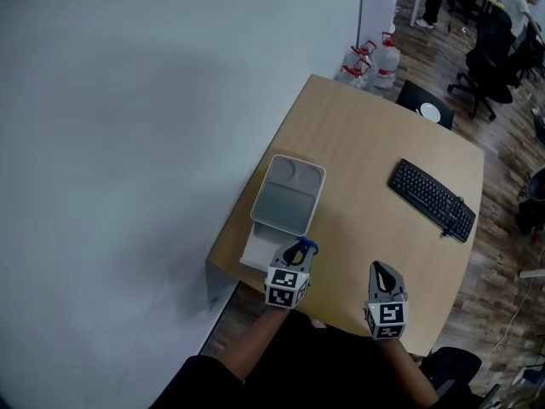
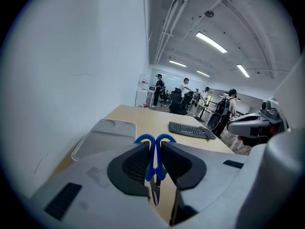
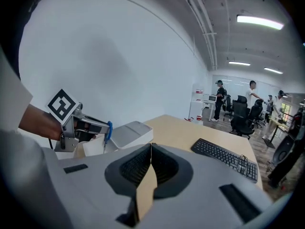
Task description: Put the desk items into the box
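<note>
Clamping blue-handled scissors (image 2: 153, 154) by their handles, the left gripper (image 1: 299, 247) hovers just beside the white box (image 1: 288, 198) at the desk (image 1: 375, 135) edge, while the right gripper (image 3: 150, 151), jaws together, holds nothing

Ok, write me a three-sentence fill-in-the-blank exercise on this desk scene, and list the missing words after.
1. The left gripper is clamped on blue-handled ____.
2. The right gripper has ____ between its closed jaws.
3. On the desk, the black ____ lies right of the box in the head view.
Missing words: scissors; nothing; keyboard.
</note>
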`<state>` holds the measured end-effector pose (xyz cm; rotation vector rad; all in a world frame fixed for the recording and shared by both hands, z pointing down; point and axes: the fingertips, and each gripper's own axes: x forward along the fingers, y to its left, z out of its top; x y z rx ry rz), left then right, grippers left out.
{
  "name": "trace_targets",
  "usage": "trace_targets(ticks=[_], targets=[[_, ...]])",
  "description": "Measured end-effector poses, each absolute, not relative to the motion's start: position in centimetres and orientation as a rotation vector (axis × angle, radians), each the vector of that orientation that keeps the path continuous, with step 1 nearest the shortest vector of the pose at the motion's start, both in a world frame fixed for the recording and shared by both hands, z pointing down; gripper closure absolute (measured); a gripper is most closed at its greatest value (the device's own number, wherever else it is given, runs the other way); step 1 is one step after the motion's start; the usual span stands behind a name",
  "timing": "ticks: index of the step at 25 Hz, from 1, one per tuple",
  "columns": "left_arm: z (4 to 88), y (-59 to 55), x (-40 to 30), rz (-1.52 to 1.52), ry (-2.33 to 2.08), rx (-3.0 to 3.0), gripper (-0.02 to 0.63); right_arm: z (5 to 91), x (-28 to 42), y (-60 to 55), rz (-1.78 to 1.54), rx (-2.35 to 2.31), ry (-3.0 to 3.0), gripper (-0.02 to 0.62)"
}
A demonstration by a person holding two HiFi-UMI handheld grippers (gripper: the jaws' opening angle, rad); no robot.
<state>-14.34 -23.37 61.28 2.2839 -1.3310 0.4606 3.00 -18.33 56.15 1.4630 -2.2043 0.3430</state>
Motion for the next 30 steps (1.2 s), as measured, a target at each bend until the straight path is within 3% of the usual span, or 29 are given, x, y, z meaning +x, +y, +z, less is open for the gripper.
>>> trace_targets(ticks=[11,30], targets=[[62.2,-24.2,-22.6,0.469,-1.392,2.244,0.528,56.1,-4.7,-19.6,0.330,1.380,-2.230,0.534],[68.5,-23.6,-27.6,0.665,-1.303,2.262,0.528,56.6,-8.5,-20.7,0.340,1.421,-2.176,0.534]])
